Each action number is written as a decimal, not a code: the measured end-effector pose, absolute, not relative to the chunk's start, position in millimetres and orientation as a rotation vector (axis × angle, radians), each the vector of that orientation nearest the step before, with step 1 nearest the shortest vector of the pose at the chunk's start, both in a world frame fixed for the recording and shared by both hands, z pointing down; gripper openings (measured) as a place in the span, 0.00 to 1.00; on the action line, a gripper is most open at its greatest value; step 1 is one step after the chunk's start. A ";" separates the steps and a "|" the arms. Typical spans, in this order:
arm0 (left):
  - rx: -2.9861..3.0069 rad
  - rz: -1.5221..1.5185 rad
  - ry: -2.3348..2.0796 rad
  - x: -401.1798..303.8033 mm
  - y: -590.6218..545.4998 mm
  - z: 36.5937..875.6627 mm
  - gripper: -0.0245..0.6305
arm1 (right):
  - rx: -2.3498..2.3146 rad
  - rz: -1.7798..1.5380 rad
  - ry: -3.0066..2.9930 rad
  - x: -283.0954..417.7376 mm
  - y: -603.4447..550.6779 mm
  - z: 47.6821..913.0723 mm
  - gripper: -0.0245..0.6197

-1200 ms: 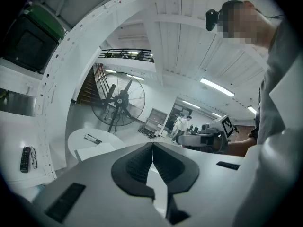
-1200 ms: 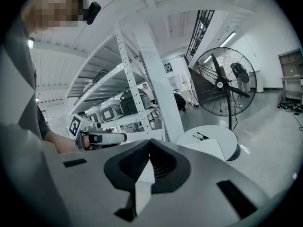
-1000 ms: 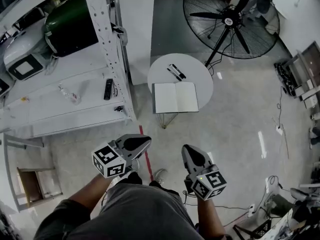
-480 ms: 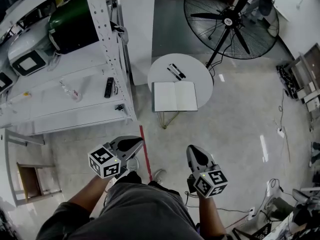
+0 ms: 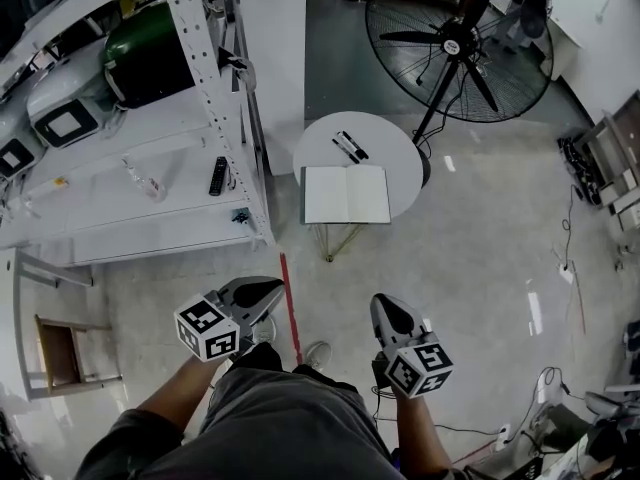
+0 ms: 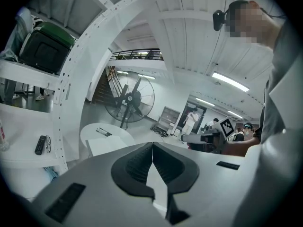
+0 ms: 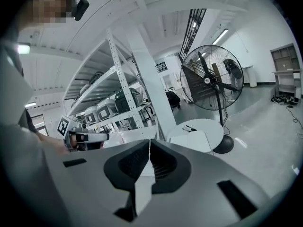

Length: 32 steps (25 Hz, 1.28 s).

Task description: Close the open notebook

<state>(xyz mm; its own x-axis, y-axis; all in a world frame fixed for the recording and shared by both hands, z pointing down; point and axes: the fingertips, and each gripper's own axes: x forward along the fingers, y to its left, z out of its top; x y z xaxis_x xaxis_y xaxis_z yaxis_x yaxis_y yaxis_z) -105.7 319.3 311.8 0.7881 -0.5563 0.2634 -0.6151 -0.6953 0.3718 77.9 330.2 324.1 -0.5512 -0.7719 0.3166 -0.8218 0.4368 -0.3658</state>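
Shifted slightly lower than a second ago: left gripper [image 5: 270,288] and right gripper [image 5: 383,304], jaws pressed together and empty, probably only approaching. Lying open at twelve o'clock, well apart, on round tabletop [image 5: 390,143]: notebook [image 5: 346,194].

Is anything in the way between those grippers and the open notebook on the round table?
Nothing visible is. Only bare floor lies between the left gripper, the right gripper and the open notebook on the round table. The pens lie beyond it; the shelf rack stands off to the left.
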 end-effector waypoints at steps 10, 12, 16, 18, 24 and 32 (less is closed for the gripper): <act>2.518 0.188 -0.906 -93.9 319.0 311.4 0.06 | 1.412 0.766 -2.601 89.4 324.6 327.4 0.07; 2.515 0.184 -0.904 -92.3 315.7 312.5 0.06 | 1.411 0.763 -2.599 90.7 321.9 327.2 0.07; 2.512 0.174 -0.894 -87.5 308.8 315.5 0.06 | 1.413 0.761 -2.584 94.4 317.0 330.2 0.07; 2.511 0.168 -0.888 -86.1 303.4 317.6 0.06 | 1.413 0.761 -2.577 95.2 312.8 331.5 0.07; 2.508 0.156 -0.871 -84.3 279.8 325.4 0.06 | 1.418 0.750 -2.558 94.5 293.7 336.4 0.07; 2.512 0.158 -0.811 -80.0 228.1 336.2 0.06 | 1.454 0.757 -2.528 91.4 246.5 343.0 0.07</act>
